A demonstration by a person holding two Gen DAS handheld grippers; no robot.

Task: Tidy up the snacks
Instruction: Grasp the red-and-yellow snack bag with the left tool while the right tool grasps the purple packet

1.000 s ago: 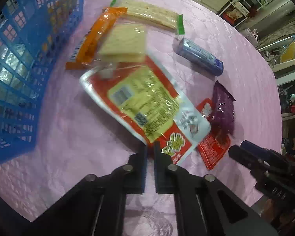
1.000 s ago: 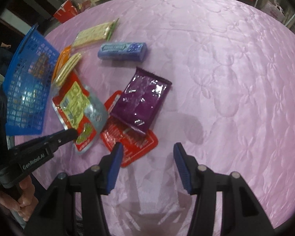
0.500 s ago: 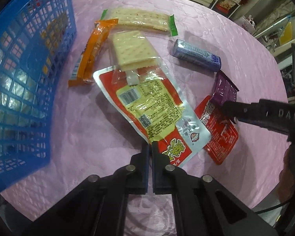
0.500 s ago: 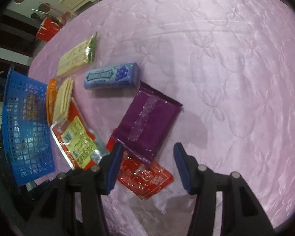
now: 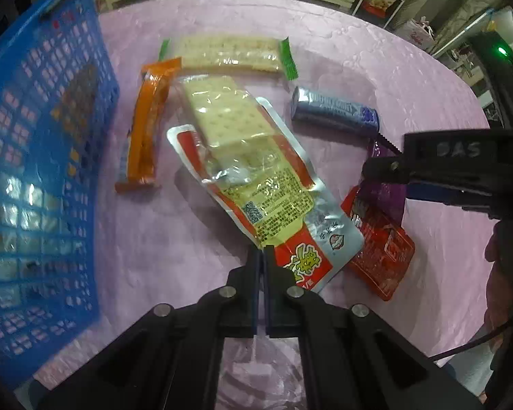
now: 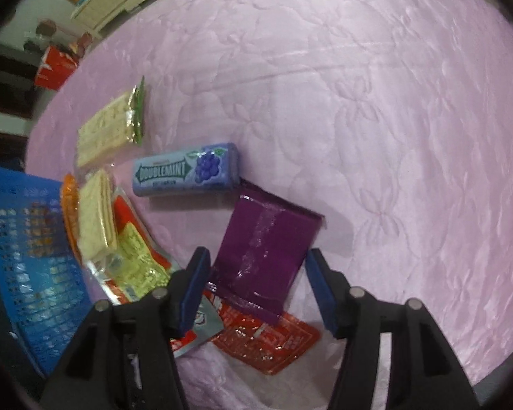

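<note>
Left wrist: left tongs (image 5: 262,252) closed, empty, at red-yellow pouch (image 5: 273,201) | right tongs (image 6: 256,287) opening, straddling purple packet (image 6: 266,239)

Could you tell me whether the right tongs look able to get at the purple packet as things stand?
Probably yes. The right tongs, which have just been opening, are open with the purple packet framed between the pads. It lies on top of the red packet, uncovered.
</note>
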